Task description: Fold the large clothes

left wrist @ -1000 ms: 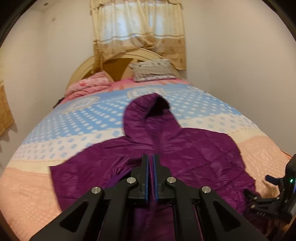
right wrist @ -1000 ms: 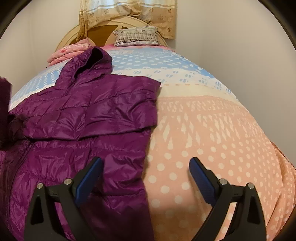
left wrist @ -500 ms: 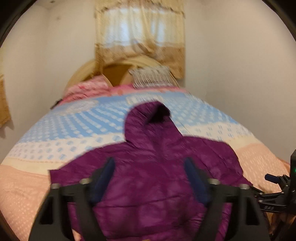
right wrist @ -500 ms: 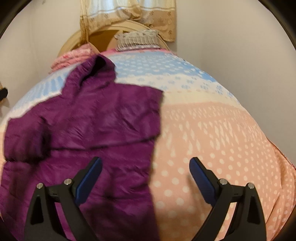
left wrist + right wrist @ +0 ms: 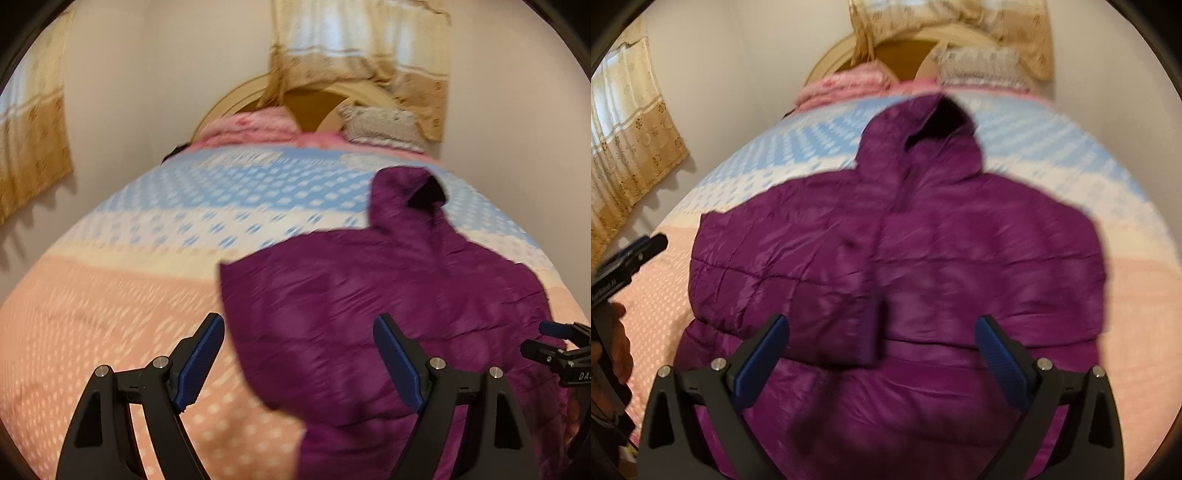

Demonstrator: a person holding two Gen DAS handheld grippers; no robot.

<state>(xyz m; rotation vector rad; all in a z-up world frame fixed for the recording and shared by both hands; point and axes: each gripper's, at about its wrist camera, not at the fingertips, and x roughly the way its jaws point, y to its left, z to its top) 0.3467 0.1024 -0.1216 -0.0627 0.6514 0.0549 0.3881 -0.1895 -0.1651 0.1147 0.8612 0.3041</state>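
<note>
Both tongs (image 5: 298, 360) (image 5: 881, 363) gape wide, empty, above the purple jacket (image 5: 923, 240).

Both views are smeared by motion blur, so the quilting of the purple hooded puffer jacket (image 5: 923, 258) and the dot pattern of the pink, cream and blue bedspread (image 5: 122, 295) are indistinct. The jacket's hem is cut off by the bottom edge of each picture. Its hood opening (image 5: 947, 114) is dark; nothing shows inside.
</note>
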